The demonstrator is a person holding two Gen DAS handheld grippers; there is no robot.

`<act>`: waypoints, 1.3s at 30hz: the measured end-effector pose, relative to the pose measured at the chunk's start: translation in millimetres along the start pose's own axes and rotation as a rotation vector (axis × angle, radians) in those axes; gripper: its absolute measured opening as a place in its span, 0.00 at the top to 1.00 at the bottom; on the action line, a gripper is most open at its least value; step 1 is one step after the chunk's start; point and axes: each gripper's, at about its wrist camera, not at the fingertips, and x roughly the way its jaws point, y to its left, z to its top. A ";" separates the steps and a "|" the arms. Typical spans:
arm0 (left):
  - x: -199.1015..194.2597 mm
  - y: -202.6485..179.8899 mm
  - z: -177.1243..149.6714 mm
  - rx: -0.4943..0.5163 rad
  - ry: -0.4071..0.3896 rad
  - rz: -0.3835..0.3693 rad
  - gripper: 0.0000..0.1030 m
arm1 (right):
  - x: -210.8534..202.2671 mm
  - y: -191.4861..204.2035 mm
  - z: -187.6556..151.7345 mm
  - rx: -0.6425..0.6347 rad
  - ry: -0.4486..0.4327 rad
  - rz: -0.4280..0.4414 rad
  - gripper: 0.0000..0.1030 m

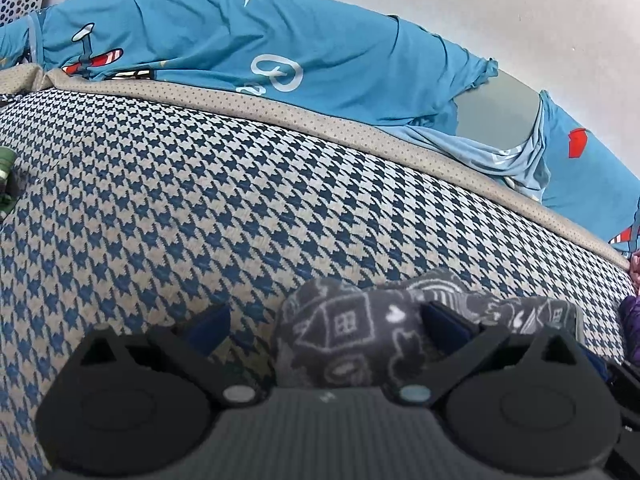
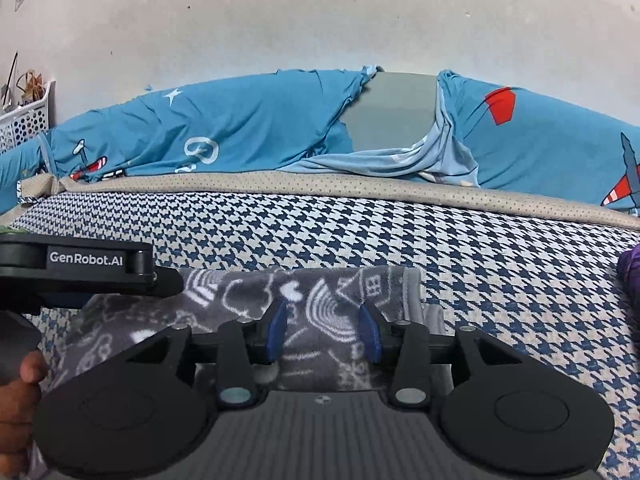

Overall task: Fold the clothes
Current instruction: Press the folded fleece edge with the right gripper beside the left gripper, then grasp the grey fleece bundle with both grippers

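A grey fleece garment with white doodle print (image 1: 340, 332) lies bunched on the houndstooth bedspread (image 1: 200, 200). My left gripper (image 1: 328, 326) is open wide, and the garment's bunched end sits between its blue-padded fingers, close to the right pad (image 1: 444, 324). In the right wrist view the same garment (image 2: 248, 292) stretches flat across the bed. My right gripper (image 2: 324, 332) hovers low over it, open, with the fabric showing in the gap. The left gripper's black body (image 2: 92, 268) rests on the garment's left end, with a hand (image 2: 20, 380) below it.
Blue cartoon-print bedding (image 2: 260, 128) lies heaped along the white wall behind a beige dotted border (image 2: 320, 188). A white perforated basket (image 2: 24, 120) stands at far left. A purple item (image 2: 630, 272) lies at the bed's right edge, something green (image 1: 6, 168) at the left.
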 end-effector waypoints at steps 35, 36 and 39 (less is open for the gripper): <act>-60.7 -20.7 -33.8 0.200 0.009 0.020 0.00 | -53.7 -1.4 -11.5 0.000 -0.018 -0.037 0.47; -62.1 -22.0 -36.5 0.212 0.008 0.020 0.00 | -55.9 -2.7 -11.9 0.004 -0.020 -0.039 0.47; -65.6 -25.0 -43.0 0.237 0.010 0.019 0.00 | -62.4 -6.7 -13.2 0.016 -0.023 -0.043 0.46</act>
